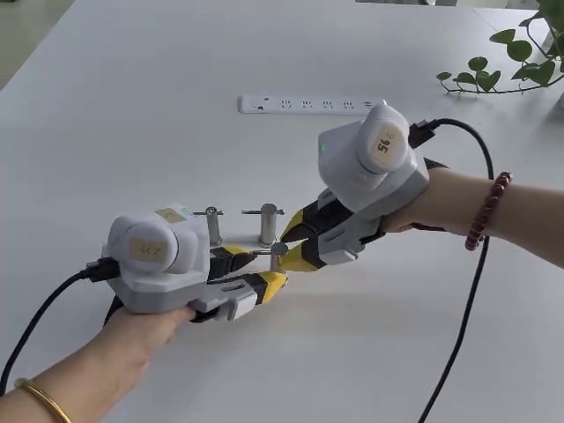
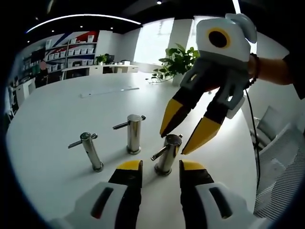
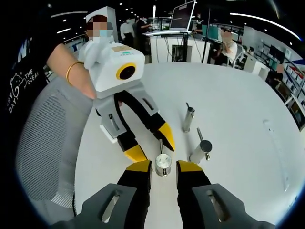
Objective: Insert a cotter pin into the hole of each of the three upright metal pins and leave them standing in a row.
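Three upright metal pins stand on the white table (image 1: 132, 106), each with a cotter pin through its top. Two stand further back (image 1: 213, 225) (image 1: 268, 222). The third pin (image 1: 278, 255) is nearer, between both grippers. My left gripper (image 1: 264, 269) is open, its yellow tips on either side of this pin's base (image 2: 167, 155). My right gripper (image 1: 289, 249) comes from the opposite side, open too, with the pin's head (image 3: 163, 163) between its fingertips. The cotter pin (image 2: 157, 155) sticks out sideways from the near pin. The other two pins (image 2: 90, 150) (image 2: 133, 133) stand free.
A white power strip (image 1: 310, 104) lies at the back of the table. A leafy plant (image 1: 511, 62) reaches in at the back right. Black cables (image 1: 471, 291) trail from both grippers. A grey mesh chair (image 3: 47, 143) stands beside the table.
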`<state>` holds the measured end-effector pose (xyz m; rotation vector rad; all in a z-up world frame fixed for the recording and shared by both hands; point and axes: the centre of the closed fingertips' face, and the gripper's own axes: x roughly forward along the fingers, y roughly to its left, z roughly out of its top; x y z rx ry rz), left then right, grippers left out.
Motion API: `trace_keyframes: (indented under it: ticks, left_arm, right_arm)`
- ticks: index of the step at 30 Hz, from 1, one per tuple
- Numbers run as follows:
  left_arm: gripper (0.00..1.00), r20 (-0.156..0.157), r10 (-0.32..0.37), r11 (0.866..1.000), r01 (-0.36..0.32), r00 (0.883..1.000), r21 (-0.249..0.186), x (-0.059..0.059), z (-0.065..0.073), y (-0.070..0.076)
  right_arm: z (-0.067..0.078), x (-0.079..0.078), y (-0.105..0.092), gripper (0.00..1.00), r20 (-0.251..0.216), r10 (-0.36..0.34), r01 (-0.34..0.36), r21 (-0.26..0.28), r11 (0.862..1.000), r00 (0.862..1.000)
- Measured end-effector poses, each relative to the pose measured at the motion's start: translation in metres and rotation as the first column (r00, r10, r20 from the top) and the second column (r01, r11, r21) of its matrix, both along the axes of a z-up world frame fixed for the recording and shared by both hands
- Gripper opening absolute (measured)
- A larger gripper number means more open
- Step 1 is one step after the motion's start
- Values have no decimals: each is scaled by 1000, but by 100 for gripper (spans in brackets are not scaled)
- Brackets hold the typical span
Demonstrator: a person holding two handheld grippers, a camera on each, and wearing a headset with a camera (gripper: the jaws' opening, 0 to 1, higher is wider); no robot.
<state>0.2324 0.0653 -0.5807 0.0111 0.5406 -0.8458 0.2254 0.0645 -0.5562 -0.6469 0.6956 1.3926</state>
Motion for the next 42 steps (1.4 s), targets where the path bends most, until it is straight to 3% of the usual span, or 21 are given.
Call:
trace_keyframes:
  ticks: [17,25,42]
  left_arm:
    - [43,22,-3,1000,3,1000,19,-12,7,10]
    - [49,30,19,1000,-19,999,5,-11,14,16]
    - [56,40,61,998,-62,997,14,-14,18,33]
  right_arm:
    - [-8,0,12,14,-27,-45,45,23,999,999]
    - [-14,3,9,10,-19,-40,40,1,999,999]
    - [-14,5,9,9,-30,-48,49,16,999,998]
